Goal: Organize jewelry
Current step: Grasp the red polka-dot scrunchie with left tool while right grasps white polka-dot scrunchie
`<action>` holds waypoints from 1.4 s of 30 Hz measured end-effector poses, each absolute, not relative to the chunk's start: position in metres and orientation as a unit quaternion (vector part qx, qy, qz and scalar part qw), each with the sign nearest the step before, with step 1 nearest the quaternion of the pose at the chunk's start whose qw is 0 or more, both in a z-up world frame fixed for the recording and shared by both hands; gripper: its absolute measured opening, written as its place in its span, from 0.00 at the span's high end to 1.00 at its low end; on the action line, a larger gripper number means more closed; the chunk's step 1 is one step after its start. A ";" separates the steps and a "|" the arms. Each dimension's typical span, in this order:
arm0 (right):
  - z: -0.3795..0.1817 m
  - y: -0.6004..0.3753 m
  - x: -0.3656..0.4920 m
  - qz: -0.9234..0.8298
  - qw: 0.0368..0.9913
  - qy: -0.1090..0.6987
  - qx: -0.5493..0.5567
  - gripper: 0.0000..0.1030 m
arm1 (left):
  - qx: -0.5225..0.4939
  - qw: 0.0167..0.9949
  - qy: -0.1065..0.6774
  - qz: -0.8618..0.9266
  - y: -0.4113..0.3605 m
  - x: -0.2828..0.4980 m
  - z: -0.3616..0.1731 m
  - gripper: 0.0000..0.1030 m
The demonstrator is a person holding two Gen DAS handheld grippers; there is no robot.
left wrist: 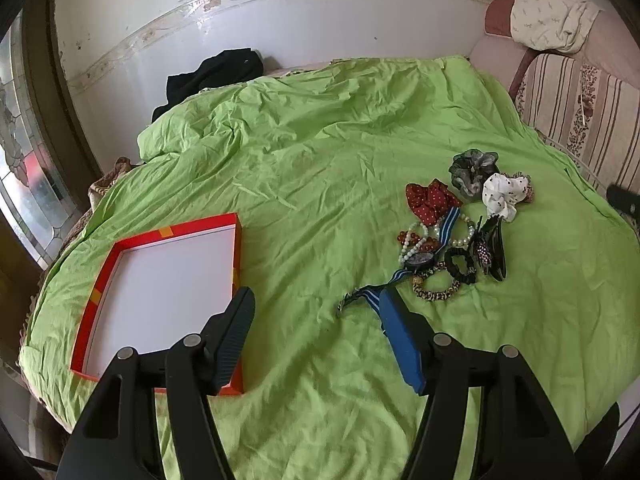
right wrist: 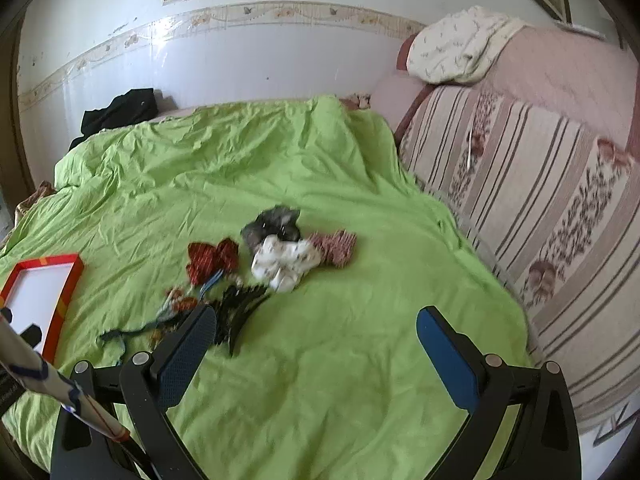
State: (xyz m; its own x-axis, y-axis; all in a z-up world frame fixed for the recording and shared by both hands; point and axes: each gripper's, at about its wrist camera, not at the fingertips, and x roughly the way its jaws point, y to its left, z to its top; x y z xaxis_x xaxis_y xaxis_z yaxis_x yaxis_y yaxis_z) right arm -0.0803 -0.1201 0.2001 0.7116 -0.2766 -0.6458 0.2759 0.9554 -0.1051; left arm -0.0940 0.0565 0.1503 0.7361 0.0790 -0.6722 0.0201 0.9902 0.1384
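- The left gripper [left wrist: 316, 300] has its jaws apart with nothing between them, above the green bedsheet [left wrist: 320, 160].
- The right gripper [right wrist: 316, 320] also has its jaws wide apart and empty, over bare sheet.
- Just beyond the left gripper's blue pad lies the jewelry pile [left wrist: 448, 248]: a watch [left wrist: 418, 260] on a blue striped strap whose long axis runs diagonally, from near that pad up and away toward the red dotted scrunchie [left wrist: 430, 198].
- Beads, a pearl bracelet and a black scrunchie crowd around the watch; a dark hair claw [left wrist: 494, 246] lies along the pile's right edge, its length pointing away from the camera.
- A grey scrunchie [left wrist: 472, 170] and a white scrunchie [left wrist: 502, 194] sit at the far end, touching.
- The red-rimmed tray [left wrist: 160, 292] lies on the sheet well left of the pile, its white floor bare, long axis running away from the gripper.
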 end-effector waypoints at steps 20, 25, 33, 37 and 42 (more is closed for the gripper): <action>0.162 -0.156 -0.019 -0.136 0.907 0.399 0.017 0.06 | 0.062 0.909 0.412 -0.005 0.067 -0.021 0.128 0.38; 0.135 -0.186 0.005 -0.112 0.892 0.429 0.081 0.18 | 0.027 0.896 0.440 -0.043 0.065 0.029 0.121 0.38; 0.102 -0.211 0.048 -0.047 0.883 0.430 0.180 0.18 | -0.036 0.868 0.484 -0.105 0.032 0.118 0.088 0.38; 0.089 -0.213 0.069 -0.023 0.874 0.433 0.217 0.18 | -0.081 0.851 0.502 -0.131 0.012 0.153 0.062 0.38; 0.073 -0.210 0.088 -0.016 0.868 0.442 0.227 0.18 | -0.100 0.838 0.510 -0.167 -0.012 0.174 0.042 0.38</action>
State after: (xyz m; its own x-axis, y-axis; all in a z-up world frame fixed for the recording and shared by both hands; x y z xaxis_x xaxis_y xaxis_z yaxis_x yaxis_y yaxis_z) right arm 0.0879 -0.2098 0.0726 0.6079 0.1732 -0.7748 0.2279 0.8968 0.3793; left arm 0.1737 -0.0119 0.0419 0.4248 -0.3811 -0.8212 0.1780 0.9245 -0.3370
